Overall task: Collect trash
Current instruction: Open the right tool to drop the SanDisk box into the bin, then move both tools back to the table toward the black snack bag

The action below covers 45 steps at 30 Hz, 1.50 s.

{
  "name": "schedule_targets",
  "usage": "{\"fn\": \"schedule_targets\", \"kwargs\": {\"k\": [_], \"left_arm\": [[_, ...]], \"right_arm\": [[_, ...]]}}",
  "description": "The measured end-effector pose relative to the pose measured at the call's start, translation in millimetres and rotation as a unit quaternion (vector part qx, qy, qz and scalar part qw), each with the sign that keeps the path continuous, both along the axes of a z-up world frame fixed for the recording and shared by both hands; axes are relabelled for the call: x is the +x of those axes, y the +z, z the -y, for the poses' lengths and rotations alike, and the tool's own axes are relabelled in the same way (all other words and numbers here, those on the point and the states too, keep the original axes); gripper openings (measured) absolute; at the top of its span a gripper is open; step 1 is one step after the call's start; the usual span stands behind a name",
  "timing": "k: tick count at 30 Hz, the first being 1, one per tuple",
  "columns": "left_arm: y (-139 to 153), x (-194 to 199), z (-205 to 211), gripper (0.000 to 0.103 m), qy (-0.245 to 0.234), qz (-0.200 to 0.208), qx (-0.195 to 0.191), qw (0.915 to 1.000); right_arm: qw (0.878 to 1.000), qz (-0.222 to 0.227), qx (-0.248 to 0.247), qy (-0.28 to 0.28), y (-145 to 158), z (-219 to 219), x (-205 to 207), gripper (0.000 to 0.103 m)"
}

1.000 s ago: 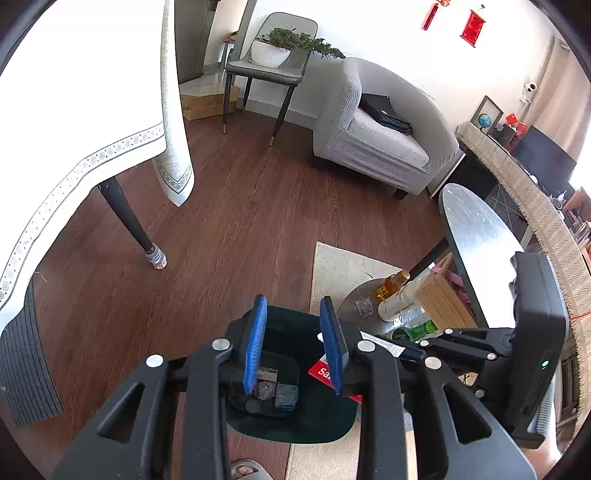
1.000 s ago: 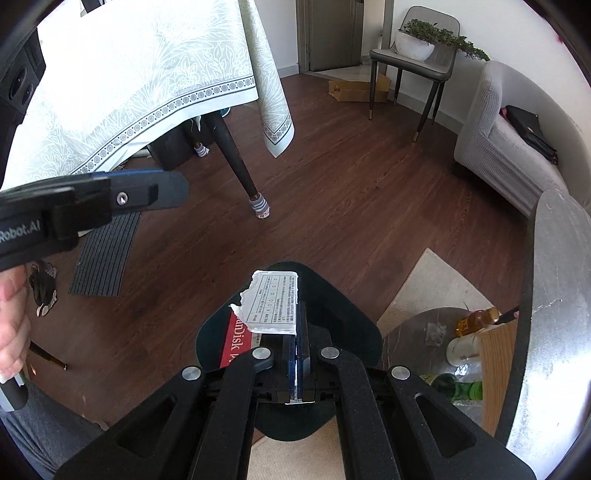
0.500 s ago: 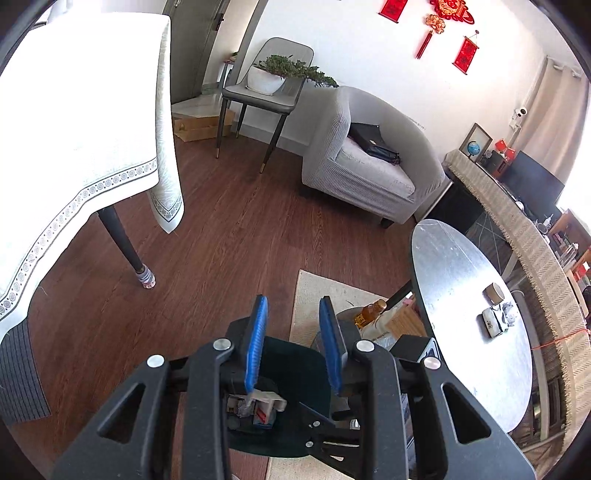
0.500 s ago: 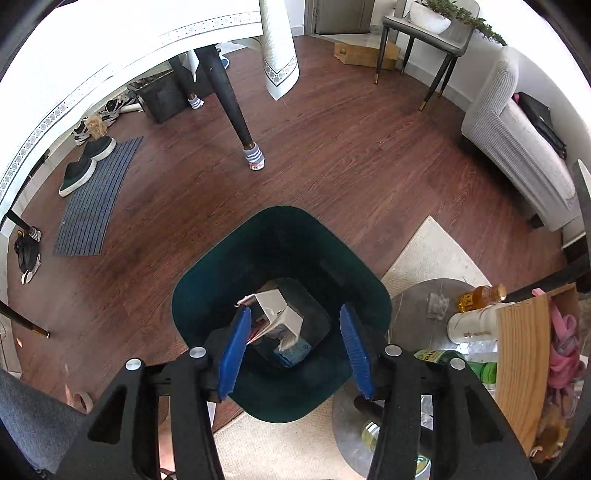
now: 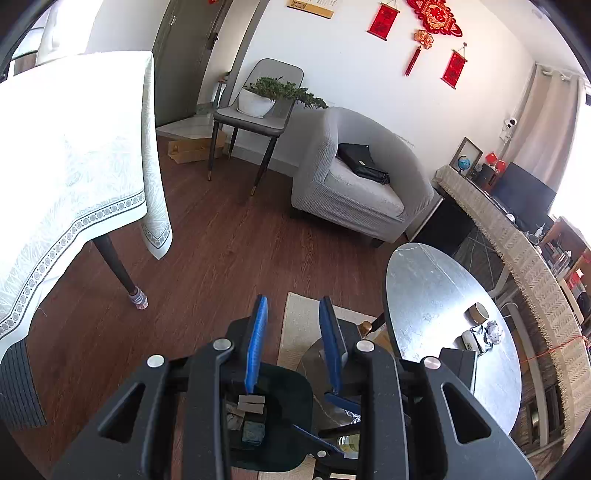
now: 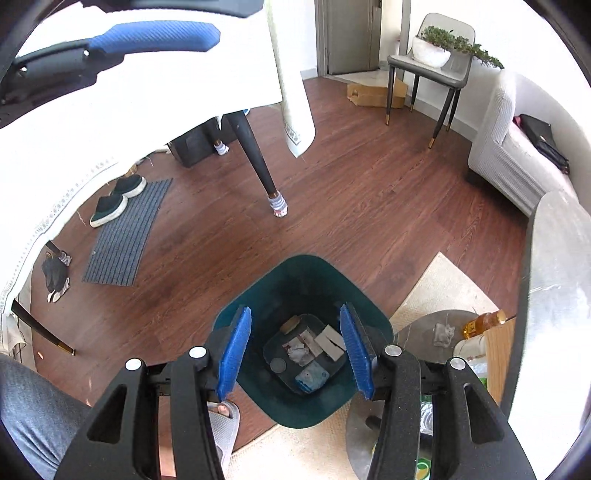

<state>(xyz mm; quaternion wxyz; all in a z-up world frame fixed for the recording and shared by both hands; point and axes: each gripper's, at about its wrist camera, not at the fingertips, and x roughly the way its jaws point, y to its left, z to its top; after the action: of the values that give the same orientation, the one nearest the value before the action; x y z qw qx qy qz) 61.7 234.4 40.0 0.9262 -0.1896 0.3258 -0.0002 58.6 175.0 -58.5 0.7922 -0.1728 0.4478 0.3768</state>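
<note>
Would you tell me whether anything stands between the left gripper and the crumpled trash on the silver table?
Partly: a dark block at the silver table's near edge sits between the left gripper and the crumpled trash. Above it the way looks clear.

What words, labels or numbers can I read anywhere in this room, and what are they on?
Nothing here reads clearly.
Red scroll on the wall: gold characters, too blurred.
Wall plaque: writing too small.
Blue packet in the green bin: print too small.
White bottle beside the bin: label blurred.
</note>
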Motion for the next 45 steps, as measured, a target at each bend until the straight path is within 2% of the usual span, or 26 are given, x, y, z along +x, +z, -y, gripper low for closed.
{"fn": "schedule_targets", "kwargs": {"k": [8,16,18,27,31,38,41,45], "left_arm": [[15.0,5.8,21.9,0.030,-0.005,0.019,0.013,0.9997],[19.5,19.4,54.9,0.034,-0.020,0.022,0.012,0.9995],[20.4,22.9,69.0,0.039,-0.029,0.023,0.017,0.9992],[16.6,38.5,122.5,0.051,-0.056,0.019,0.014,0.9981],[13.0,45.3,146.9,0.057,-0.069,0.013,0.007,0.9975],[6.3,54.2,198.2,0.074,-0.080,0.003,0.015,0.9967],[1.3,59.6,221.7,0.082,-0.077,-0.005,0.033,0.9965],[-6.8,67.4,253.1,0.085,-0.087,-0.019,0.050,0.9948]], "right_arm": [[0.997,0.042,0.061,-0.030,56.8,41.1,2.0,0.051],[0.990,0.064,0.086,-0.090,78.0,105.3,19.1,0.051],[0.988,0.068,0.088,-0.104,80.8,120.8,21.7,0.051],[0.979,0.092,0.091,-0.160,92.2,189.0,30.6,0.052],[0.972,0.102,0.097,-0.190,96.7,224.2,34.1,0.057],[0.956,0.122,0.093,-0.249,100.3,283.4,41.6,0.067],[0.950,0.120,0.089,-0.273,96.5,307.3,46.4,0.070],[0.941,0.132,0.075,-0.303,94.3,338.8,48.1,0.078]]}}
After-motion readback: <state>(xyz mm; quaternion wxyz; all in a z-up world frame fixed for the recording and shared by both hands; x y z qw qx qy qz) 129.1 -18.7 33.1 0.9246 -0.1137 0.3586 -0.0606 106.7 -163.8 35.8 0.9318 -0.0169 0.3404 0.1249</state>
